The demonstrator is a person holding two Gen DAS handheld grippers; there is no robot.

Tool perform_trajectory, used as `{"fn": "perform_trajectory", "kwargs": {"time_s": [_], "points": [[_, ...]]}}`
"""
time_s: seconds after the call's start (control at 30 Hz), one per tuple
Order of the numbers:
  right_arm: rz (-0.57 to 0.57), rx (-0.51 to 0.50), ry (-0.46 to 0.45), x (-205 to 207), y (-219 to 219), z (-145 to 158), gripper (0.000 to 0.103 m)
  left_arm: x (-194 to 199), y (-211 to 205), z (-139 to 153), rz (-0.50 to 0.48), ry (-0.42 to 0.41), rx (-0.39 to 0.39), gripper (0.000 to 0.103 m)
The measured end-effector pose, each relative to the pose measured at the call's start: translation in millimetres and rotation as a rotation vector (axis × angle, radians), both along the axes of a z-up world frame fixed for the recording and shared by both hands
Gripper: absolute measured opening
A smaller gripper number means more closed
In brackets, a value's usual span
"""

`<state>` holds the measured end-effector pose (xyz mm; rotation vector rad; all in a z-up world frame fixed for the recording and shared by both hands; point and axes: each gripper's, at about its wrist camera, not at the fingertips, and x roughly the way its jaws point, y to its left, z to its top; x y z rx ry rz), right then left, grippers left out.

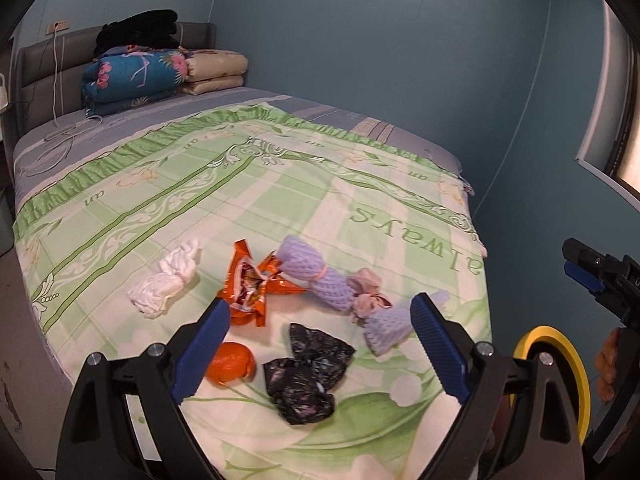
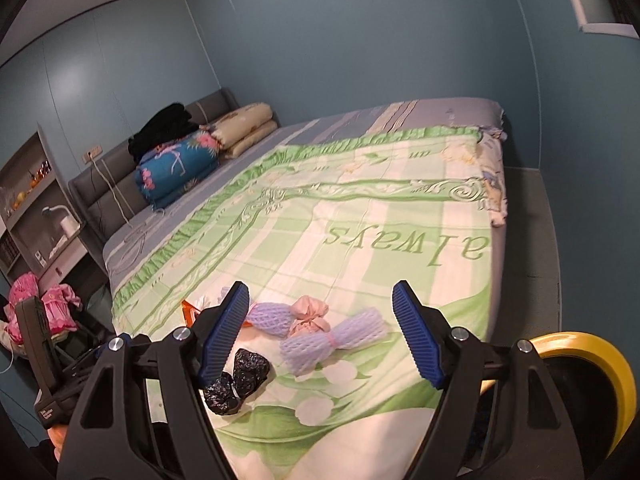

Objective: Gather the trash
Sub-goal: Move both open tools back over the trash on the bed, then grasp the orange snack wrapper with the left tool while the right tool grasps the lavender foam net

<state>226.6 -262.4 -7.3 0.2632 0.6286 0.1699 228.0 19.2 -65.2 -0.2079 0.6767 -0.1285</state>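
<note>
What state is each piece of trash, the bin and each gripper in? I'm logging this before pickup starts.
left gripper: open, empty, above the trash.
right gripper: open, empty.
white tissue: crumpled, on the bed.
orange wrapper: torn open, crumpled.
orange ball: wadded, by the left finger.
black bag: scrunched, lying loose.
purple foam nets: bunched, tied with bands.
pink wad: between the nets.
yellow-rimmed bin: beside the bed, contents hidden.

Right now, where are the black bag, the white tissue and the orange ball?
black bag (image 1: 308,368), left wrist view, crumpled middle.
white tissue (image 1: 164,284), left wrist view, twisted middle.
orange ball (image 1: 234,362), left wrist view, top surface.
</note>
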Motion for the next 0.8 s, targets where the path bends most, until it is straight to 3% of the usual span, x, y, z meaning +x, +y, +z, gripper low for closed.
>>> {"fn": "perform_trajectory", "kwargs": {"time_s": [0.37,0.8], "points": [[0.056,-0.024,0.133,52.2,36.4,-55.8,0.071,29.8,38.9,-34.0,0.064,0.074,-0.020,0.088],[0.133,-0.106,0.279,84.0,80.7,-131.3,0.071,69.4,55.5,-75.7,0.084,0.156,-0.060,0.088]]}}
